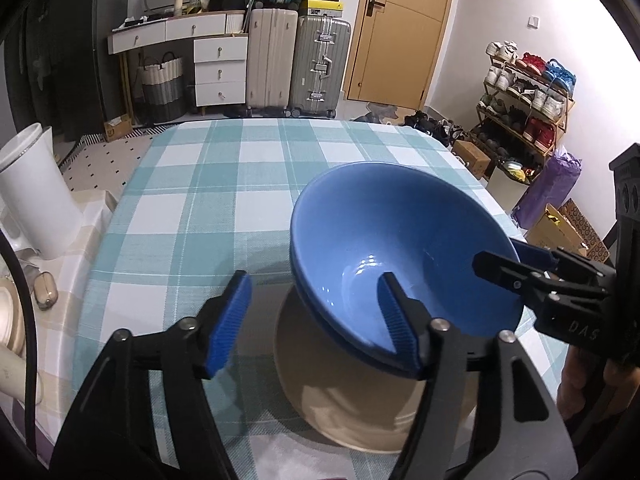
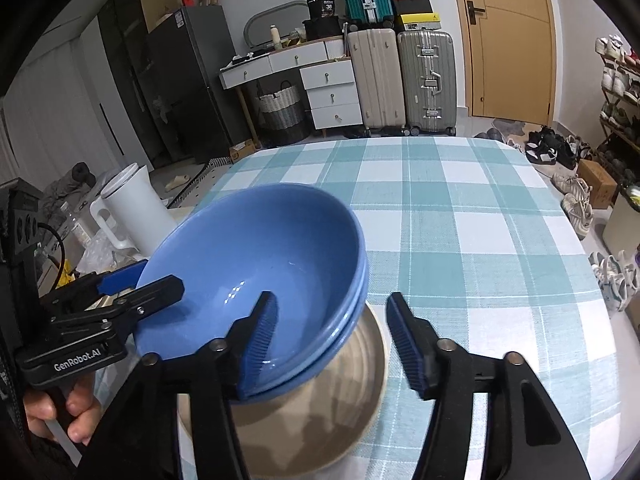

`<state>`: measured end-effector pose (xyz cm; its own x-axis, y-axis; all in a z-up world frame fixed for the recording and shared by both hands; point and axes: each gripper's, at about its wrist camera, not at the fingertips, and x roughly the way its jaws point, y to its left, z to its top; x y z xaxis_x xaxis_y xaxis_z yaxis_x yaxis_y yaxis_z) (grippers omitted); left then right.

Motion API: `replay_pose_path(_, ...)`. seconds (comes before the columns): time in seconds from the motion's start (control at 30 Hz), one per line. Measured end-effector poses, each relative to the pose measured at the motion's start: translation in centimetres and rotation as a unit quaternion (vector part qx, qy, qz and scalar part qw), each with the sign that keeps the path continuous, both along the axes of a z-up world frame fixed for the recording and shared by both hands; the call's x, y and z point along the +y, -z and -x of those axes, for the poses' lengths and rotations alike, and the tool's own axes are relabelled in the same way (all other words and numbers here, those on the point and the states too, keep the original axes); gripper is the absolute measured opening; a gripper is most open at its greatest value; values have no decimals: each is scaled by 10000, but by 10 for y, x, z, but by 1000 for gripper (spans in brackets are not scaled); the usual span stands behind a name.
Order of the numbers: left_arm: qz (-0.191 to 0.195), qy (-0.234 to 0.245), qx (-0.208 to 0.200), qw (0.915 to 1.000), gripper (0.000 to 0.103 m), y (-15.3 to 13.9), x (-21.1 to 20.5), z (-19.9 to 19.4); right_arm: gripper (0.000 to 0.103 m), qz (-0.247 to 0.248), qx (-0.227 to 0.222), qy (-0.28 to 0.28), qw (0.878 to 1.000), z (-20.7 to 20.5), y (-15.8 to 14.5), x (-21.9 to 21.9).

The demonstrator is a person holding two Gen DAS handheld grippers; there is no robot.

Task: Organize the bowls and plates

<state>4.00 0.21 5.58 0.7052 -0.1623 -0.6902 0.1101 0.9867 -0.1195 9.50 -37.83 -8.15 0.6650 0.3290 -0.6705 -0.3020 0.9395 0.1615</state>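
From the left wrist, the left gripper (image 1: pixel 314 314) stands wide, its right pad inside the blue bowls (image 1: pixel 400 248), which sit stacked on a beige plate (image 1: pixel 360 412) at five o'clock on the checked tablecloth (image 1: pixel 224 184).

From the right wrist, the right gripper (image 2: pixel 332 336) gapes wide too, straddling the bowls' rim at three o'clock without pinching.

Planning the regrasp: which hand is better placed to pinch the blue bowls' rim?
Right gripper, marginally. Both sets of jaws straddle the blue bowls' rim, open, but its outer finger sits nearer the wall than the left gripper's.
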Motion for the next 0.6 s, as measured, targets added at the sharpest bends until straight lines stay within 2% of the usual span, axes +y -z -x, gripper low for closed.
replay_pose_path(0.07, -42, 3, -68, 10000, 77, -3, 1, 6, 73, -44, -48, -50, 10000, 4, -3, -4)
replay_pose_path(0.13, -60, 28, -177, 9998, 80, -7, 2, 13, 80, -98, -110, -77, 9999, 9, -6, -7)
replay_pose_path(0.17, -75, 45, -233, 9997, 81, -9, 3, 16, 87, -122, -168, -99, 9997, 11, -7, -9)
replay_pose_path(0.27, -96, 87, -363, 9993, 96, -16, 6, 27, 100, -90, -522, -232, 9983, 20, -12, -13)
replay_pose_path(0.3, -96, 78, -411, 9991, 102, -19, 7, 31, 102, -46, -675, -289, 9973, 24, -13, -14)
replay_pose_path(0.4, -52, 114, -649, 9978, 102, -25, 14, 44, 102, -14, -1036, -464, 9935, 35, -14, -19)
replay_pose_path(0.6, 14, 37, -1015, 9948, 102, -24, 28, 72, 102, -83, -1426, -724, 9871, 60, -12, -31)
